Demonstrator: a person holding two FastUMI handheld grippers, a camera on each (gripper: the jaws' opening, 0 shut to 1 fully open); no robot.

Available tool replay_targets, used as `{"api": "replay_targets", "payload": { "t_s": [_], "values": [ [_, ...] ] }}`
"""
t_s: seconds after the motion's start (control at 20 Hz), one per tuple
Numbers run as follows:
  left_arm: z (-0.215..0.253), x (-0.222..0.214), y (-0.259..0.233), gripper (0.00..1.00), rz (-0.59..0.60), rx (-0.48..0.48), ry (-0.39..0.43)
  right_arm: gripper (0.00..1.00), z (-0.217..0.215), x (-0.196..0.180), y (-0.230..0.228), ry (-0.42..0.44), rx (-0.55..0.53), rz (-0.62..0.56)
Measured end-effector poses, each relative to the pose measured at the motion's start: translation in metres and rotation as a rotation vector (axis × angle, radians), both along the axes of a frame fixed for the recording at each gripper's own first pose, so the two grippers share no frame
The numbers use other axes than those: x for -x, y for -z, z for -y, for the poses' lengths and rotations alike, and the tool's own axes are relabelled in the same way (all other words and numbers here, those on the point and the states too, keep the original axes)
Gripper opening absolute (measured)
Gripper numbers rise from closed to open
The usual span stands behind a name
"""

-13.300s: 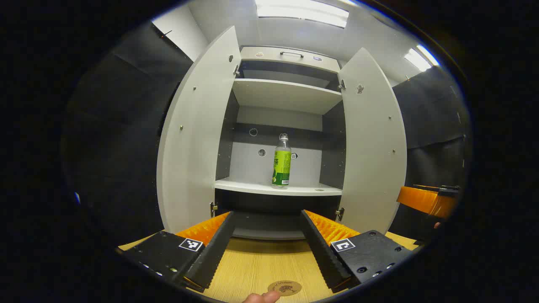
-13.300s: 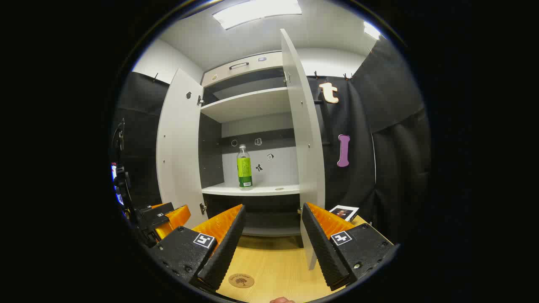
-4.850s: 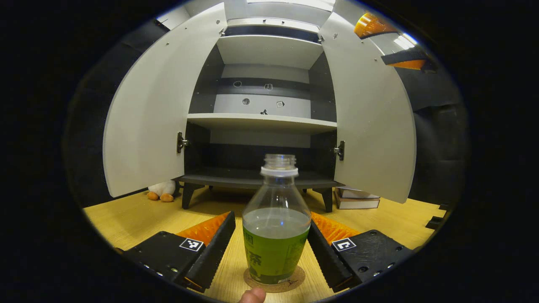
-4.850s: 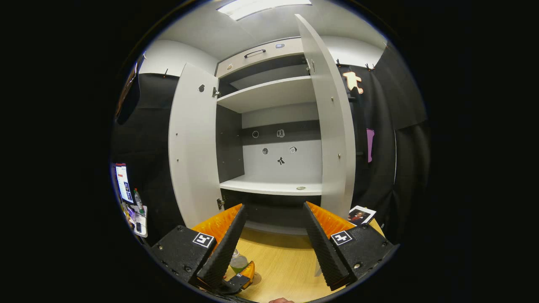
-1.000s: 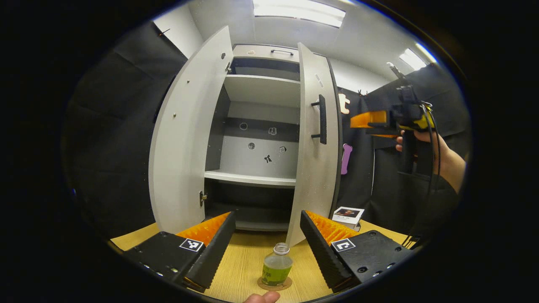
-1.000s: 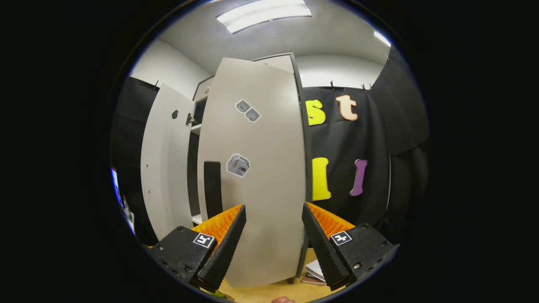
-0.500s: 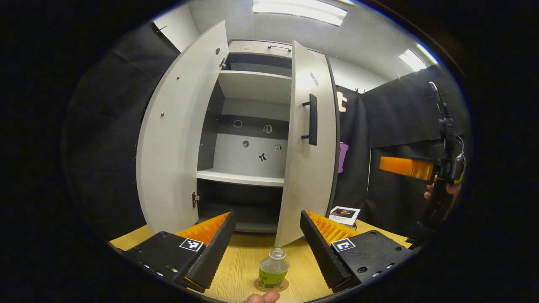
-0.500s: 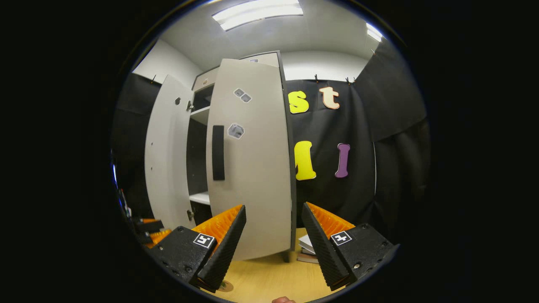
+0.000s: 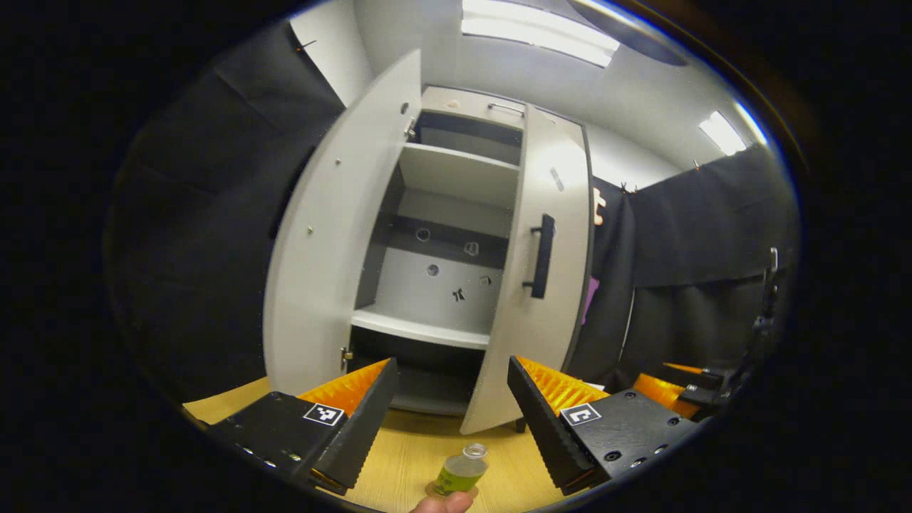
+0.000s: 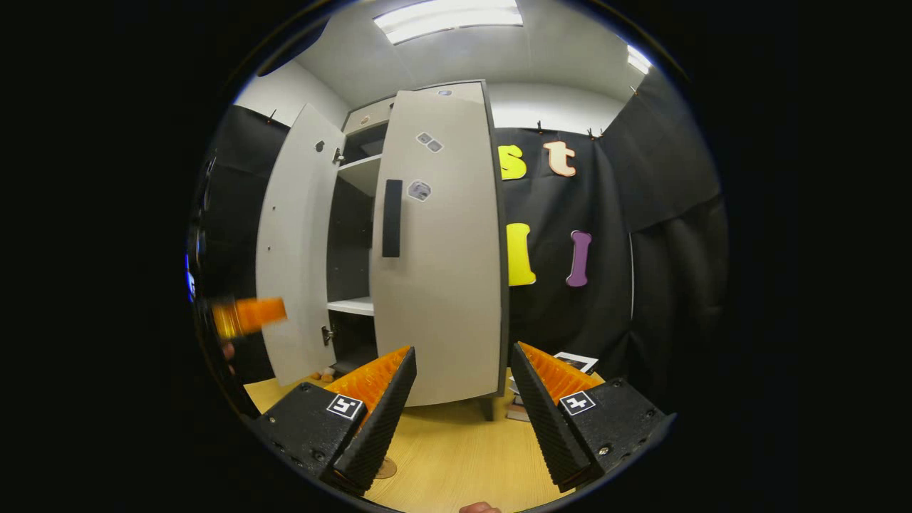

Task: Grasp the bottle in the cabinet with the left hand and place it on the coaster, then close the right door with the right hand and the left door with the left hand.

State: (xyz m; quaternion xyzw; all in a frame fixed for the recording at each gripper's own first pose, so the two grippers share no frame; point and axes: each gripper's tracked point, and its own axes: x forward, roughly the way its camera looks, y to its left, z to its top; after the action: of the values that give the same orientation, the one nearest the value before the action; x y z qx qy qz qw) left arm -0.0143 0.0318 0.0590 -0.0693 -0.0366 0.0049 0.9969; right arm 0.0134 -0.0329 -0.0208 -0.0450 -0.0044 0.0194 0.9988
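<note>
A green-labelled bottle (image 9: pixel 462 472) without a cap stands on a round coaster (image 10: pixel 385 468) on the wooden table, low between the fingers of my left gripper (image 9: pixel 449 420), which is open and holds nothing. Behind it rises the cabinet. Its left door (image 9: pixel 324 242) stands wide open. Its right door (image 9: pixel 545 285) with a black handle (image 9: pixel 543 255) is swung almost closed, its lower edge still a little out. My right gripper (image 10: pixel 459 420) is open, empty, and apart from the right door (image 10: pixel 442 271). It appears low at the right (image 9: pixel 673 388) in the left gripper view.
The cabinet's inner shelves (image 9: pixel 420 329) are bare. Books with a photo card (image 10: pixel 563 365) lie on the table (image 10: pixel 456 456) right of the cabinet, a small plush toy (image 10: pixel 324 374) under the left door (image 10: pixel 296 249). Blurred at far left is the left gripper (image 10: pixel 249 315).
The right door has swung further towards closed. My right gripper has drawn back from it and dropped lower. The left gripper has lifted and tilted, so the bottle sits lower in its view.
</note>
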Motion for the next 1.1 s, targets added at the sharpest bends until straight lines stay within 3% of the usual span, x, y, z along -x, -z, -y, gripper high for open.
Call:
{"api": "replay_targets", "payload": {
  "t_s": [0.05, 0.25, 0.4, 0.7, 0.8, 0.85, 0.9, 0.95, 1.1],
  "values": [
    [-0.029, 0.002, -0.017, 0.95, 0.033, 0.003, -0.065, 0.82, -0.003, -0.001, 0.0, -0.008, 0.009, -0.002],
    [-0.155, -0.002, -0.056, 0.95, 0.102, -0.051, -0.364, 0.82, -0.011, 0.0, 0.001, -0.044, 0.021, -0.015],
    [-0.216, -0.024, -0.069, 0.95, 0.114, -0.045, -0.483, 0.82, -0.013, -0.001, 0.003, -0.047, 0.031, -0.023],
    [-0.256, -0.052, -0.047, 0.95, 0.065, 0.1, -0.462, 0.82, 0.001, -0.003, -0.009, -0.013, 0.04, -0.002],
    [-0.255, -0.057, -0.038, 0.95, 0.051, 0.103, -0.445, 0.82, 0.005, -0.004, -0.011, -0.002, 0.036, 0.001],
    [-0.253, -0.057, -0.037, 1.0, 0.047, 0.097, -0.435, 0.82, 0.007, -0.006, -0.01, 0.003, 0.037, 0.001],
    [-0.255, -0.055, -0.041, 0.95, 0.05, 0.087, -0.441, 0.82, 0.008, -0.007, -0.01, 0.005, 0.04, -0.002],
    [-0.255, -0.053, -0.046, 1.0, 0.064, 0.078, -0.442, 0.82, 0.01, -0.009, -0.01, 0.005, 0.043, -0.003],
    [-0.248, -0.057, -0.045, 0.99, 0.08, 0.072, -0.416, 0.82, 0.009, -0.015, -0.01, -0.002, 0.046, -0.006]
  ]
}}
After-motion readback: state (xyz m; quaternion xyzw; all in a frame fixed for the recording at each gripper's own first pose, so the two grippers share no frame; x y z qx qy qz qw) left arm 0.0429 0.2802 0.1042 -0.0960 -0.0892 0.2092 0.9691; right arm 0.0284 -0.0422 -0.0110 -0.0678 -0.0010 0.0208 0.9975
